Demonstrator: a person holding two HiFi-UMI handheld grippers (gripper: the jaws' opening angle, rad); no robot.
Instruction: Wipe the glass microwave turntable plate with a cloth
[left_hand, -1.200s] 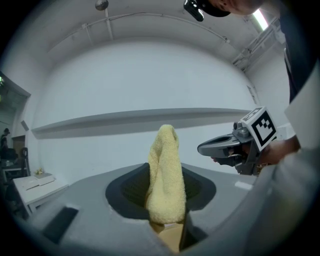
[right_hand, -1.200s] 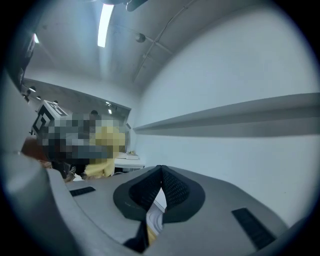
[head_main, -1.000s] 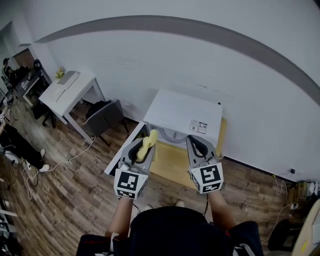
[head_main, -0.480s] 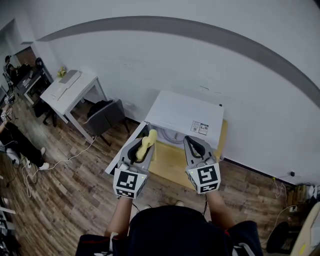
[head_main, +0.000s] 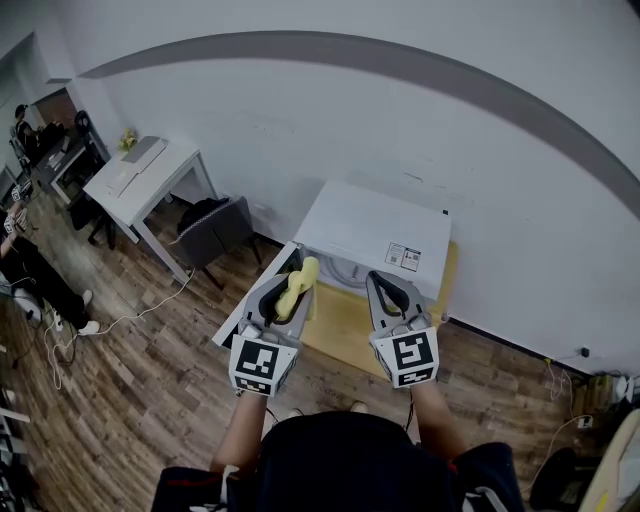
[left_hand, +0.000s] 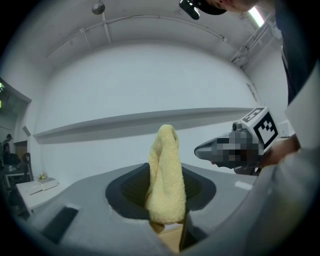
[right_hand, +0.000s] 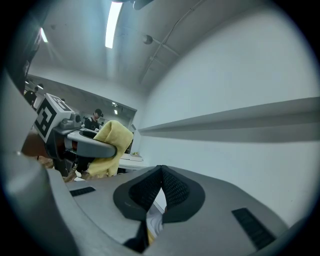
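Observation:
My left gripper (head_main: 286, 294) is shut on a folded yellow cloth (head_main: 302, 273), which stands up out of its jaws. In the left gripper view the cloth (left_hand: 165, 150) fills the gap between the dark pads of that gripper (left_hand: 162, 176). To its right, my right gripper (head_main: 381, 284) is shut with nothing in it; its ribbed pads meet in the right gripper view (right_hand: 161, 173). Both grippers point level at the front of a white microwave (head_main: 375, 228). I cannot make out the glass turntable plate in any view.
The microwave stands on a low wooden stand (head_main: 345, 322), with its door (head_main: 250, 303) swung open on the left. A white desk (head_main: 140, 180) and a dark chair (head_main: 208, 232) are at the left. Cables (head_main: 120, 322) trail over the wood floor.
Both grippers keep almost the same place in front of the microwave. The head view has shifted slightly.

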